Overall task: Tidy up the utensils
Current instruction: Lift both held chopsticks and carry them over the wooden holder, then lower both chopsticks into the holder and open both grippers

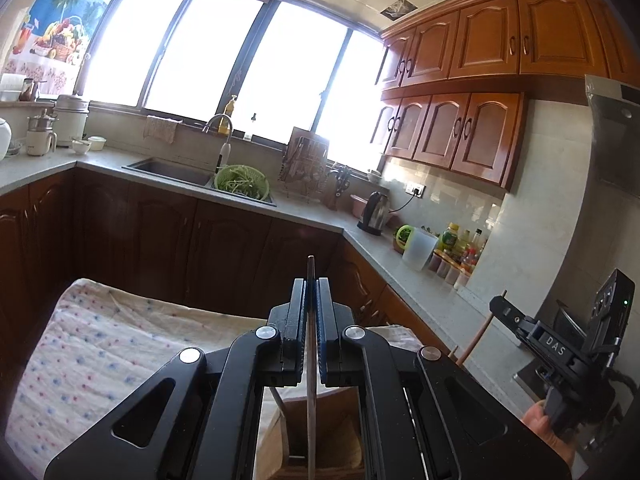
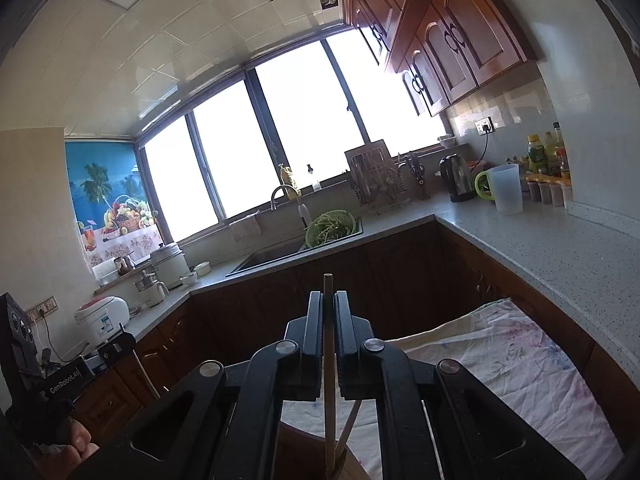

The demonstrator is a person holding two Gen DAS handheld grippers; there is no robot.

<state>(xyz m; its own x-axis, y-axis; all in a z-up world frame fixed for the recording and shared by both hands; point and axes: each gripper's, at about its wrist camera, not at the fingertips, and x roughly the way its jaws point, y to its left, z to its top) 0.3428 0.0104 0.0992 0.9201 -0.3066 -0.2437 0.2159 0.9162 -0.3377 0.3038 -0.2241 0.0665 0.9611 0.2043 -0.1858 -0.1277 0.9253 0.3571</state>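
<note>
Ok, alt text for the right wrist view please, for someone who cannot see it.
The right tool is shut on a thin wooden stick, held upright above a floral cloth. Behind it, a kitchen counter wraps round a sink under bright windows. The left tool shows at the lower left edge.

Left wrist view: looks forward along its own fingers (image 1: 298, 312), pitched slightly down, across a cloth-covered surface (image 1: 120, 344) close beneath toward the far window (image 1: 224, 52) and sink (image 1: 172, 170). Right wrist view: same heading, rolled to one side, with its own fingers (image 2: 348, 332) close in the foreground. Shared: window, sink, green colander (image 1: 242, 183), kettle (image 1: 376, 213), tabletop (image 1: 416, 276); each view catches the other device at its edge.
</note>
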